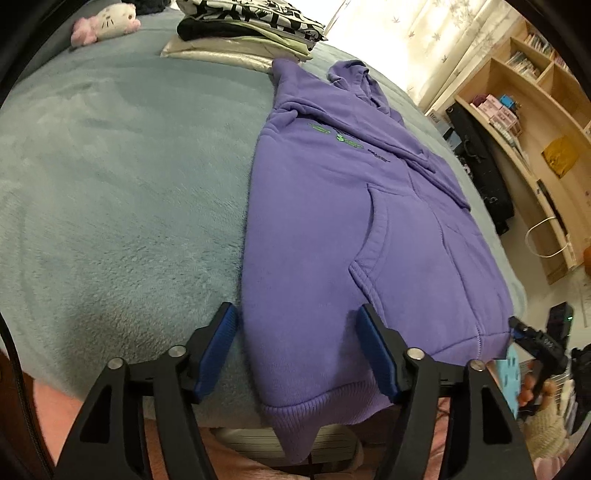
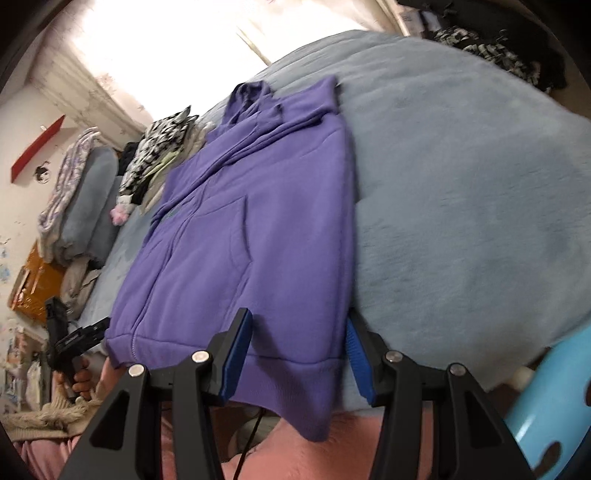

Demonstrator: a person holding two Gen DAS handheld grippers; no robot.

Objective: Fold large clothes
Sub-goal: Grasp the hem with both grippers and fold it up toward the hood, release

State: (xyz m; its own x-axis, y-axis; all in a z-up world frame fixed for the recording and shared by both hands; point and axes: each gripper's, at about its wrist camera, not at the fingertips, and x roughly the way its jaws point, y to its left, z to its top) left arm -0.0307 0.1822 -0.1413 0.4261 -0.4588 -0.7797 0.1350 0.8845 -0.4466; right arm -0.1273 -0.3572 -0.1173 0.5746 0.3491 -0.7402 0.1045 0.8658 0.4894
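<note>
1. Here, the left gripper [image 1: 297,349] has its two blue pads [image 1: 218,350] spread wide apart, and it holds nothing. One pad sits over the bed cover and the other sits over the purple cloth, right at the near left corner of the hem.
2. The right gripper [image 2: 297,349] is wide open too, with nothing in it. Its pads [image 2: 238,354] sit on each side of the near right corner of the hem.
3. The purple hoodie [image 1: 332,221] lies flat on the grey-blue bed cover [image 1: 110,184], front up, with its pocket showing. Both sleeves look folded in over the body already. The hood [image 1: 349,79] is at the far end.
4. The bottom band [image 2: 291,384] hangs a little over the near edge of the bed.
5. The next job is likely to pinch both hem corners and lift them toward the hood.
6. What could go wrong: the cloth is thick and in layers, so a pad may catch only the top layer, and the rest would sag or slip out.
7. If one side lifts faster than the other, the fold could come out crooked and the tucked sleeves could slide loose.
8. A pad could also grab the fluffy bed cover with the hoodie and drag it along.
9. Far away, a stack of folded clothes [image 1: 247,29] and a toy cat [image 1: 107,22] sit near the hood, so a long throw could bump them.
</note>
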